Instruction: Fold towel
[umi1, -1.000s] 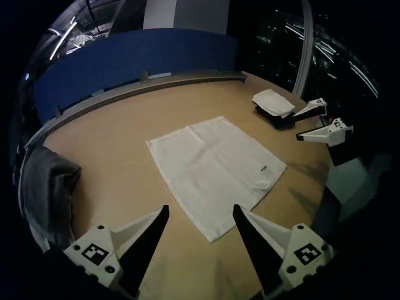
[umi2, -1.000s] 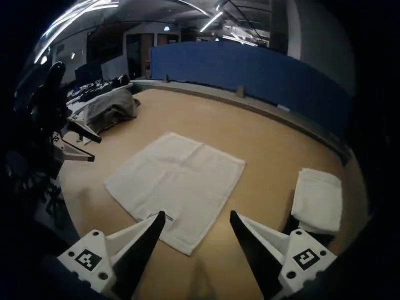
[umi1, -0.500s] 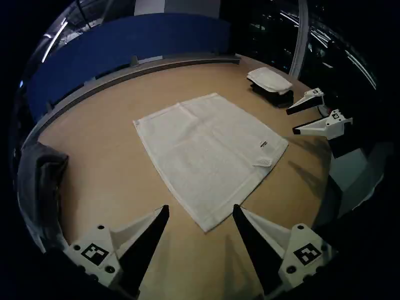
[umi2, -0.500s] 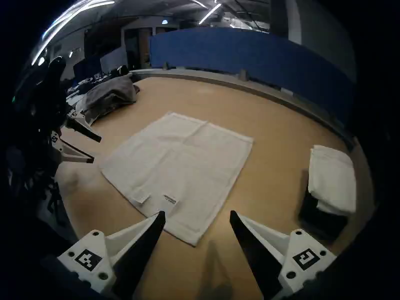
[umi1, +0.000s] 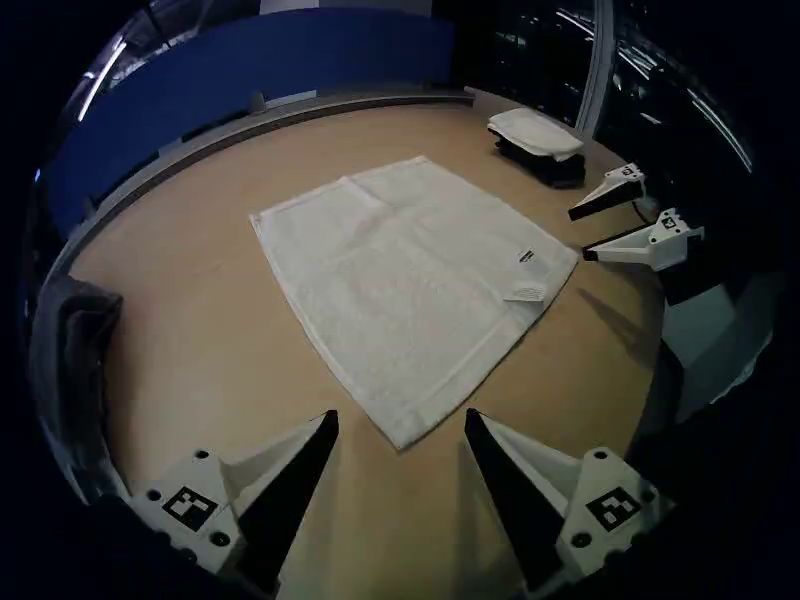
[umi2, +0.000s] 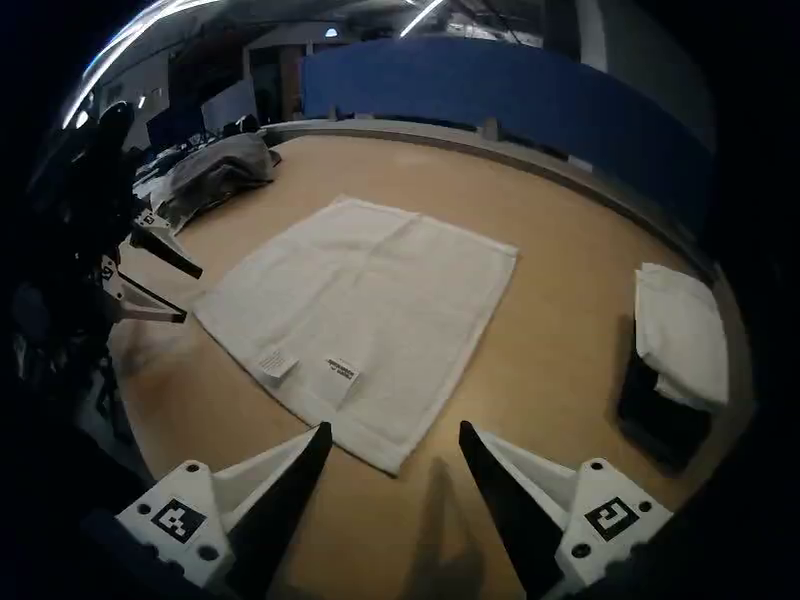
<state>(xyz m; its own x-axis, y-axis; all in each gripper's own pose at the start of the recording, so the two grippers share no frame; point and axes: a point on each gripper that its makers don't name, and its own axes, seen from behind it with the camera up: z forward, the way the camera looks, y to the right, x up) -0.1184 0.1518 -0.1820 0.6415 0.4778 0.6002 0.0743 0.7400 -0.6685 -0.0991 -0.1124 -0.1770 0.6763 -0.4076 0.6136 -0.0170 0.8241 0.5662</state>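
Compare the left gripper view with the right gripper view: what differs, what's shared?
Left gripper view: the right gripper seen from outside, open. Right gripper view: the left gripper seen from outside, open. Shared: spread white towel, folded towel on a black stand, grey cloth, blue partition, wooden table.

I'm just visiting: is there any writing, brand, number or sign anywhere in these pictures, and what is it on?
The dark printed label on the white towel: too small to read.
The white tag beside it: blurred, unreadable.
The square black-and-white markers on the right gripper and on the left gripper: patterns, no words or numbers.
No text here can be read.
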